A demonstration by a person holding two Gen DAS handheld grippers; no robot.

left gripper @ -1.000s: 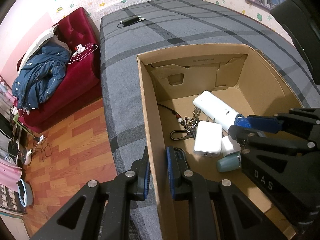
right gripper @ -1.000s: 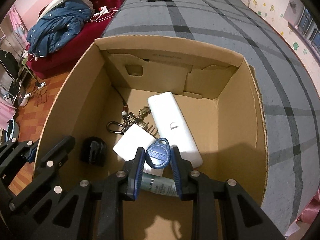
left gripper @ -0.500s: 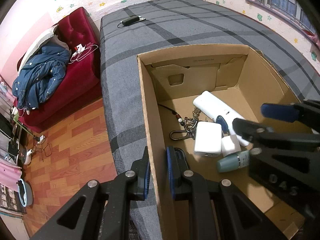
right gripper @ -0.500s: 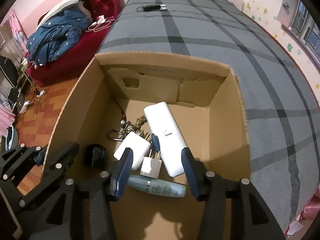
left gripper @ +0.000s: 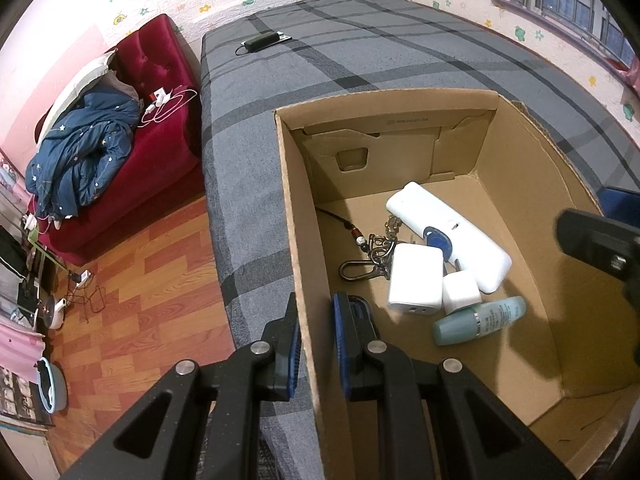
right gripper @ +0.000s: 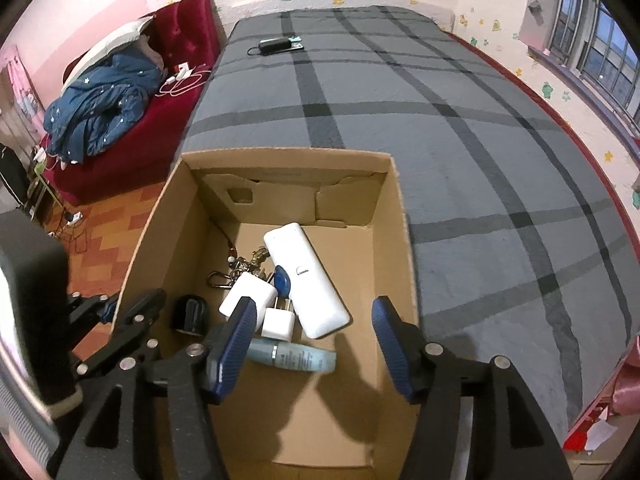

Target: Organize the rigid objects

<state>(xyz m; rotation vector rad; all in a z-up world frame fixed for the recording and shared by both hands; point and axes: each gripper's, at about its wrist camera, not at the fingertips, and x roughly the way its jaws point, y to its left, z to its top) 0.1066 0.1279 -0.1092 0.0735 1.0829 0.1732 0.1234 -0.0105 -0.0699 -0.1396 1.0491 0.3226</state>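
An open cardboard box (left gripper: 400, 100) stands on the grey plaid bed. My left gripper (left gripper: 317, 340) is shut on the box's left wall, one finger outside and one inside. Above the box's near end, my right gripper (right gripper: 314, 312) has its jaws opening, with nothing between them. A blue key fob (right gripper: 282, 280) lies in the box against a long white remote (right gripper: 316, 292). Beside them are a white charger (left gripper: 414, 280), a small white plug (left gripper: 460, 296), a teal bottle (left gripper: 480, 320), a key ring with a carabiner (left gripper: 360, 270) and a black object (right gripper: 191, 314).
A black power adapter (left gripper: 262, 42) lies at the far end of the bed (right gripper: 460, 140). A red sofa (left gripper: 168, 64) with a blue jacket (left gripper: 84, 156) stands to the left. Wooden floor (left gripper: 140, 300) lies below the bed's left edge.
The right gripper opened and let go of the blue key fob, which now rests on the white remote in the box. That gripper rose and drew back. The left gripper kept still.
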